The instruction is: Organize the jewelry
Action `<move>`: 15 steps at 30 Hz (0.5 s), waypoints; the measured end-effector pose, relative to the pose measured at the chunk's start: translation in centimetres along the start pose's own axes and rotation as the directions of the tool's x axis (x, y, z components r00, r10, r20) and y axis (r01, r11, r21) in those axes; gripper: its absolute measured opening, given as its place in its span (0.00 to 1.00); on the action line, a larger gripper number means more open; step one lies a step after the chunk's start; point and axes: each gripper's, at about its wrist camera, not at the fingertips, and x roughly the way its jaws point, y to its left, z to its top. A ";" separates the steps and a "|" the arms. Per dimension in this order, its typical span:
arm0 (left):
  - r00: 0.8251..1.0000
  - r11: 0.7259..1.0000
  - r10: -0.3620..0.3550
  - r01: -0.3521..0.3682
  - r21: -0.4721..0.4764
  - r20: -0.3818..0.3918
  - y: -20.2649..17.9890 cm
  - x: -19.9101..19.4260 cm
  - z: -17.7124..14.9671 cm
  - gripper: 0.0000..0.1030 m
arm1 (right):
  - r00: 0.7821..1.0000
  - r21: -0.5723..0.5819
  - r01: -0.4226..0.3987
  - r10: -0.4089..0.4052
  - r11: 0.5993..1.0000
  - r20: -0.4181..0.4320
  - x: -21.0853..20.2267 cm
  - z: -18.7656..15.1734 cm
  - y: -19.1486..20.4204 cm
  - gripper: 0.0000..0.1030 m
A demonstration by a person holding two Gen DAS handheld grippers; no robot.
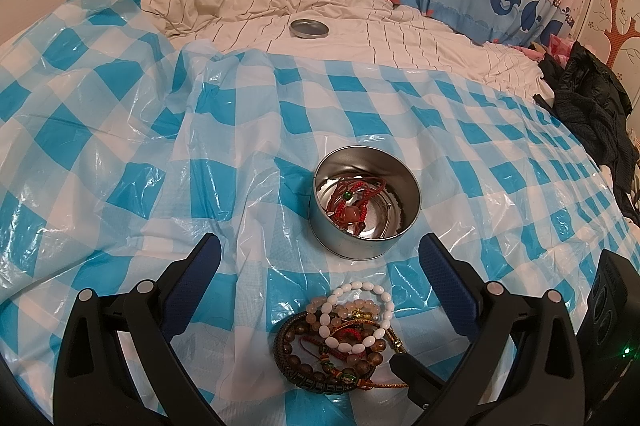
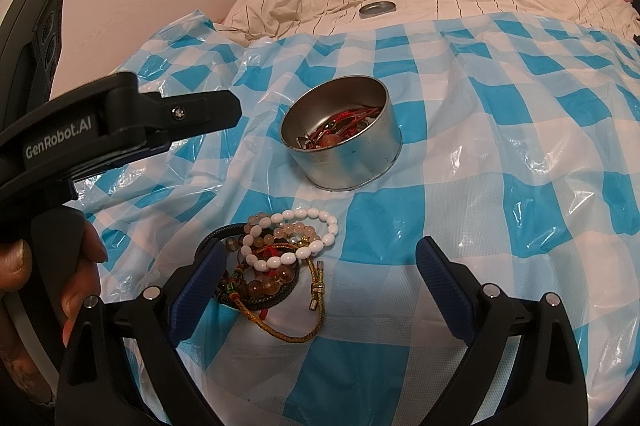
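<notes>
While both grippers gape, bracelets lie beside the tin

Both tools are matte black plastic. The left tongs have two broad arms with round silver pins at the joints and dark blue ribbed pads inside. The right tongs are built the same way. From the right camera the left tool's side reads "GenRobot.AI" in pale letters, with one silver star-head screw. A bare hand wraps its black grip.
</notes>
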 end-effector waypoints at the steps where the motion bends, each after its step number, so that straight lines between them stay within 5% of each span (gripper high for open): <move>1: 1.000 1.000 0.000 0.000 0.000 0.000 0.0 0.0 0.0 0.92 | 1.000 0.000 0.000 0.000 1.000 0.000 0.0 0.0 0.0 0.89; 15: 1.000 1.000 0.000 0.000 0.000 0.000 0.0 0.0 0.0 0.92 | 1.000 0.000 0.001 -0.001 1.000 -0.003 0.1 -0.1 0.2 0.89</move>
